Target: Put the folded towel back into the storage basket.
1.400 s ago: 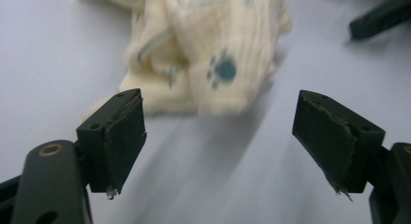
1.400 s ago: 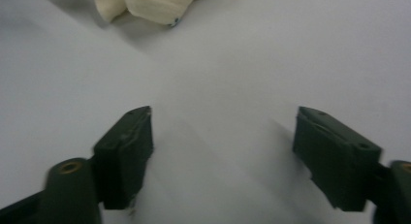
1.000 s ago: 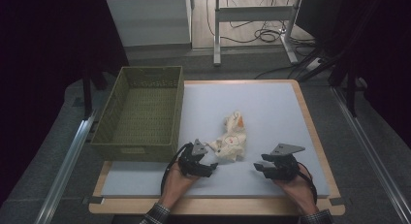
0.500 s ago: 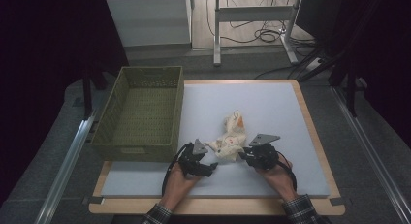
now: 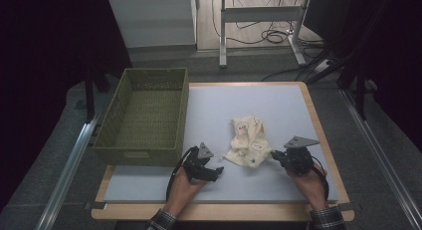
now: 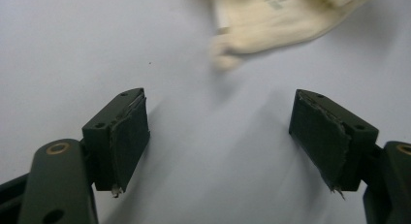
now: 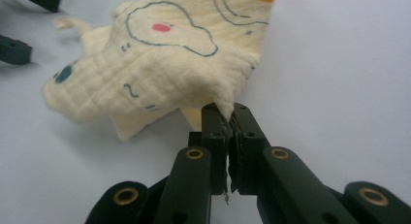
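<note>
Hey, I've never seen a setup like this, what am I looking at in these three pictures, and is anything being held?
A person sits at a table and holds a hand tool with two black jaws in each hand. There is no robot arm. The high view looks down from above the person's side. The other two pictures come from small cameras riding on each tool, looking along its jaws.

On the table lies a crumpled cream cloth with drawn outlines and coloured spots. At the left stands an olive-green basket with nothing in it.

The right gripper has just closed its jaws on a corner of the cloth and pinches it. The left gripper has its jaws wide apart over bare table, with the cloth just ahead of them, not touched.
</note>
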Tool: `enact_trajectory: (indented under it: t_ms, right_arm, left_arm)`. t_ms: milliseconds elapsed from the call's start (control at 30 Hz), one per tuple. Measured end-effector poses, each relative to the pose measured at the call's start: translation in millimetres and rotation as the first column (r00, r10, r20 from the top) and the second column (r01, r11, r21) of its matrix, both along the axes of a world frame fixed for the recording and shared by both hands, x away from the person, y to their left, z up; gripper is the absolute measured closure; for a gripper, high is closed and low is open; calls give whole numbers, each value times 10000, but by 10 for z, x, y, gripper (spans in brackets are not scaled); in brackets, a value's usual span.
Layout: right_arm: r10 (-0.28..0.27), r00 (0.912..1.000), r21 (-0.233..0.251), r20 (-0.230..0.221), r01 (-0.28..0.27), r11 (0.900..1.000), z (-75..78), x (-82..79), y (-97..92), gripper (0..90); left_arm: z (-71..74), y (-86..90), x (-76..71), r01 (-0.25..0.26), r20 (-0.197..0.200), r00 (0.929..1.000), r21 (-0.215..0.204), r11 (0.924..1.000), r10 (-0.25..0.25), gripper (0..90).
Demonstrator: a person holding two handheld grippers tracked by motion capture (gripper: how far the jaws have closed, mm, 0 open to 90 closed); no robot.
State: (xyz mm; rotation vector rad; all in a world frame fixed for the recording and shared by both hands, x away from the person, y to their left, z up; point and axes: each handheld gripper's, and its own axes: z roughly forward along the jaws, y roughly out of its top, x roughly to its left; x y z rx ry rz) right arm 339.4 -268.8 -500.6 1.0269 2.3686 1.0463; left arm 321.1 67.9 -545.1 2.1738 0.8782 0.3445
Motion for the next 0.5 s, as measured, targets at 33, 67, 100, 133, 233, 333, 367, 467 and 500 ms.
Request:
enact_trajectory:
  t_ms: [33, 67, 100, 133, 233, 333, 367, 467, 500]
  right_arm:
    - [-117, 9999, 29, -30, 117, 9999, 2, 1, -43, 856]
    - [-199, 9998, -13, -55, 198, 9998, -3, 7, -86, 850]
    - [-289, 9994, -81, -190, 288, 9996, -16, 17, -121, 818]
    - [-421, 9986, -176, -307, 416, 9990, -34, 23, -148, 786]
    - [-596, 9976, -186, -350, 590, 9981, -24, -6, -232, 743]
    - [-525, 9981, 227, -335, 533, 9983, 48, -85, -308, 724]
    - [-456, 9985, 327, -304, 466, 9984, 70, -116, -327, 720]
    - [-240, 9991, 501, -363, 259, 9984, 138, -203, -339, 707]
    - [-139, 9992, 574, -384, 161, 9982, 160, -223, -332, 702]
  left_arm:
    - [0, 0, 0, 1, -4, 10000, -2, 10000, -1, 219]
    - [0, 0, 0, -2, -4, 10000, -2, 10000, 2, 219]
    - [0, 0, -1, -7, -1, 10000, 4, 10000, 7, 218]
    - [0, 0, 0, -10, -1, 10000, 11, 10000, 10, 217]
    - [1, 0, 0, -12, 1, 10000, 12, 10000, 12, 215]
    - [2, 0, 1, -12, -21, 10000, 9, 10000, 12, 215]
    - [3, -1, -1, 4, -9, 10000, 15, 10000, -4, 215]
    - [9, 1, -4, 94, -6, 10000, -25, 10000, -94, 238]
    - [15, 1, -12, 218, 42, 9998, -88, 9997, -218, 277]
